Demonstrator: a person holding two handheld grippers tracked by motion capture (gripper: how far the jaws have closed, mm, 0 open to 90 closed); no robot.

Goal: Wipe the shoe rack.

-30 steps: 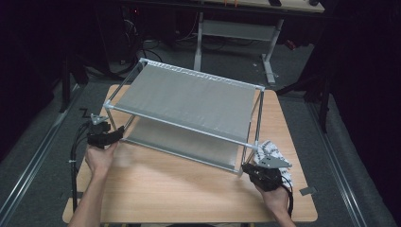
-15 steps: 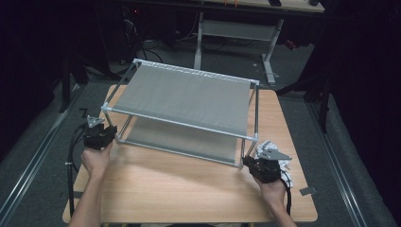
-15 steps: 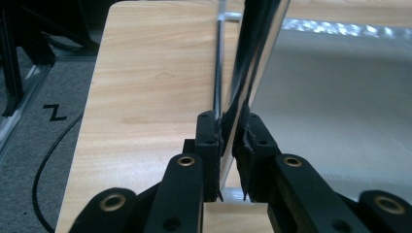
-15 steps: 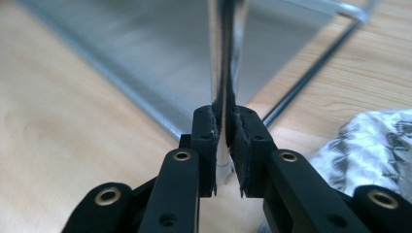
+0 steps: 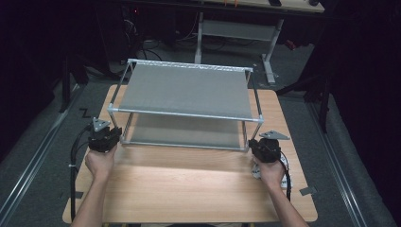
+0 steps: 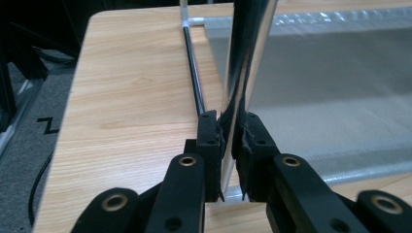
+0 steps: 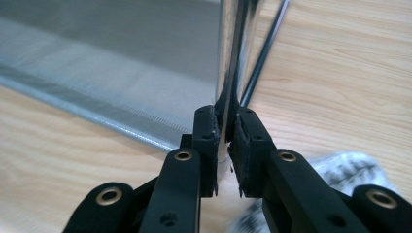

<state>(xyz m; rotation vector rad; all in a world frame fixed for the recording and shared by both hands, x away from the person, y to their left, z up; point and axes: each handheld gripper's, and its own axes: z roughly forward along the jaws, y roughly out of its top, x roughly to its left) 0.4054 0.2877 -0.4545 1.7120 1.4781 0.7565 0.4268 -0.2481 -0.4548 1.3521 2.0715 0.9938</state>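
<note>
White patterned cloth (image 5: 285, 171) at the table's near right mostly hidden under the right hand (image 5: 271, 171), blurred in the right gripper view, pattern unreadable, forearms cut off by the near edge

Rack (image 5: 184, 90) sits mid table (image 5: 189, 189); cloth (image 5: 283, 170) at rack's front-right corner.

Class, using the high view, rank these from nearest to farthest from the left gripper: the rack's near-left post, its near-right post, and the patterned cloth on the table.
1. Near-left post: clamped in the left gripper.
2. Near-right post: across the rack, at its right front corner.
3. Patterned cloth: farther right, beside the right hand.
</note>
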